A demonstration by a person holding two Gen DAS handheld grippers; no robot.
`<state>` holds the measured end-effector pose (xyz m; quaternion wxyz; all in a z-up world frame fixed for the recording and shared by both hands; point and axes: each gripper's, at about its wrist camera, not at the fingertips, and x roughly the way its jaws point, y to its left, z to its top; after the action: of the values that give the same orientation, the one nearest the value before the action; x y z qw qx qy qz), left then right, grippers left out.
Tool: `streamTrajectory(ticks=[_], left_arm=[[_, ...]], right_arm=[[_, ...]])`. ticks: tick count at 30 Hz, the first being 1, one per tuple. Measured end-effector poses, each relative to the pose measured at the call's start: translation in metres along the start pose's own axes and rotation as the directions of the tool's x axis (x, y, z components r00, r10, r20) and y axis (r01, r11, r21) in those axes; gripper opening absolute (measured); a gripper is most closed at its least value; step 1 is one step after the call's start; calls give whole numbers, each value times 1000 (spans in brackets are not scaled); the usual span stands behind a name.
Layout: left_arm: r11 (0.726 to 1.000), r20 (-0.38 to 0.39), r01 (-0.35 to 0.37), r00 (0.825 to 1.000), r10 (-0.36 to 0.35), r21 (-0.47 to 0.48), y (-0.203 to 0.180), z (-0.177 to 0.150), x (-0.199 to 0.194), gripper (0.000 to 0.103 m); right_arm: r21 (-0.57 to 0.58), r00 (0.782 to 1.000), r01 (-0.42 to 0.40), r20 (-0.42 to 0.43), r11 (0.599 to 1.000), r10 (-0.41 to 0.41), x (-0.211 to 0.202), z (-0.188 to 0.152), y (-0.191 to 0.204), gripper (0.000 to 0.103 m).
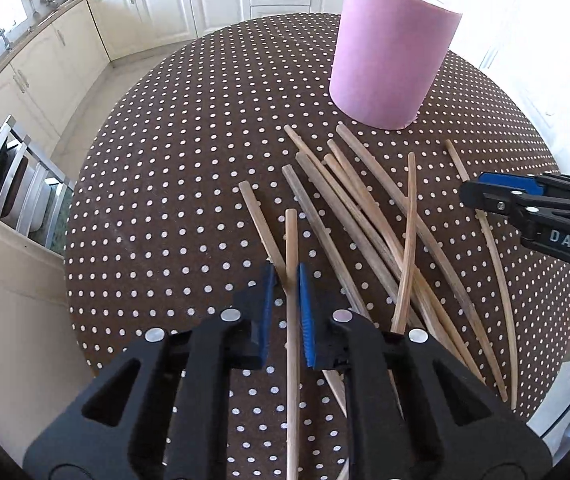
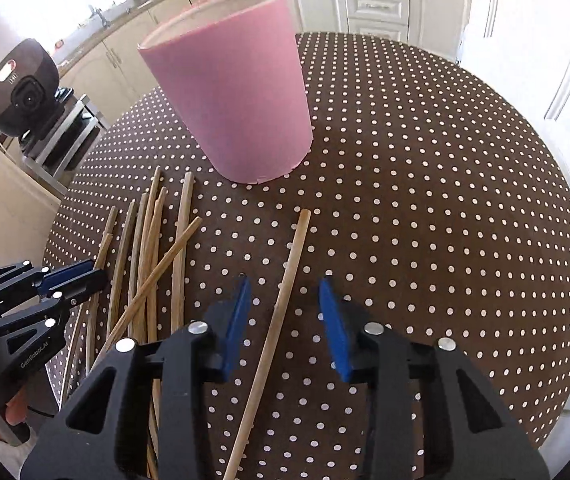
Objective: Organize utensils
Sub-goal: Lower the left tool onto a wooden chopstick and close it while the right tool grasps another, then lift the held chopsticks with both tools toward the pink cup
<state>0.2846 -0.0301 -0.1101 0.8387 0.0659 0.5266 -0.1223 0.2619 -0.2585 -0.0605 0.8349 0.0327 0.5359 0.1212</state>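
Chopsticks of pale wood lie loose in a crossed heap on the brown, white-dotted tablecloth, just in front of the pink cylindrical holder, which stands upright and apart from them. At the side of the heap away from the holder, the left gripper points steeply down with its blue pads brought almost together around a single chopstick; the stick runs straight up between the pads, which stand just beside it on either side, though whether they actually press it cannot be told. A second stick crosses beneath it at the fingertips. In the right wrist view, one separate chopstick lies alone to the side of the heap, its far tip aimed toward the holder's base and well short of it. The right gripper straddles this stick with its jaws partly apart, a clear gap showing between each blue pad and the wood.
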Motion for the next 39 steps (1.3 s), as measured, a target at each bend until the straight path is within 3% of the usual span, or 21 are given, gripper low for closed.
streamTrajectory(ticks=[5,9,13,20,24,27,33,39], left_arm=[[999,4,37,999,-37,-21,4,8,4,10],[999,17,38,999,-37,-22,1,15,-3,9],[999,43,30,999,-29,-17,-2,22,-19,8],[1000,121,21,992,-20,-11,-5,32,-59,7],[1000,96,6,995,-4,-19,-10,35,-51,7],[998,68,43,997,-40,-40,-3,33,-39,7],[997,23,14,1000,-12,-71,16,27,-16,7],[999,1,-36,999,36,-15,19,28,-10,8]], right_arm=[[-7,999,27,-28,1000,-27,5,9,-1,11],[17,999,10,-43,1000,-10,9,18,-4,5],[46,999,-32,-6,998,32,0,19,-12,5],[-10,994,-56,89,998,57,-43,17,8,5],[-37,996,-45,78,998,48,-46,11,14,5],[-41,997,-41,64,998,44,-37,8,19,5],[-36,998,-41,46,999,43,-24,7,21,5],[-48,998,-41,40,998,43,-27,11,23,5]])
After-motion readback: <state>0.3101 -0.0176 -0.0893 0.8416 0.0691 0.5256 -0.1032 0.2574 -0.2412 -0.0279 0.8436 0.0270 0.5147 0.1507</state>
